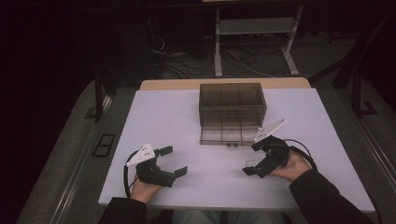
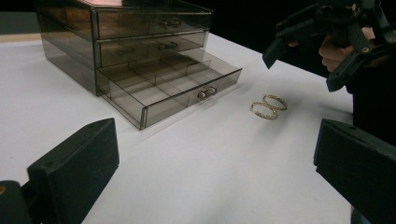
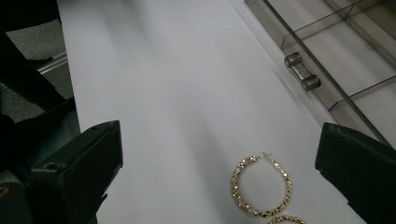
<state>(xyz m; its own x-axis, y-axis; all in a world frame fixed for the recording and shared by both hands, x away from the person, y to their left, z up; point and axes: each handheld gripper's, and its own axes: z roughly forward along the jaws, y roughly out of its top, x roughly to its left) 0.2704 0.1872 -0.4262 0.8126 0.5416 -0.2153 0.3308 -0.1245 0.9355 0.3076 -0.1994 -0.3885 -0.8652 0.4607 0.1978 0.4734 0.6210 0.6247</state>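
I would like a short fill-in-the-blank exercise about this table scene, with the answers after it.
1. The smoky clear organiser has three drawers; only the ____ one is pulled out.
2. Two ____ hoop earrings lie on the white table.
3. The right gripper above the earrings has its jaws ____.

Answers: bottom; gold; open

L (image 1: 173, 161) & R (image 1: 252, 157) grippers prob. open
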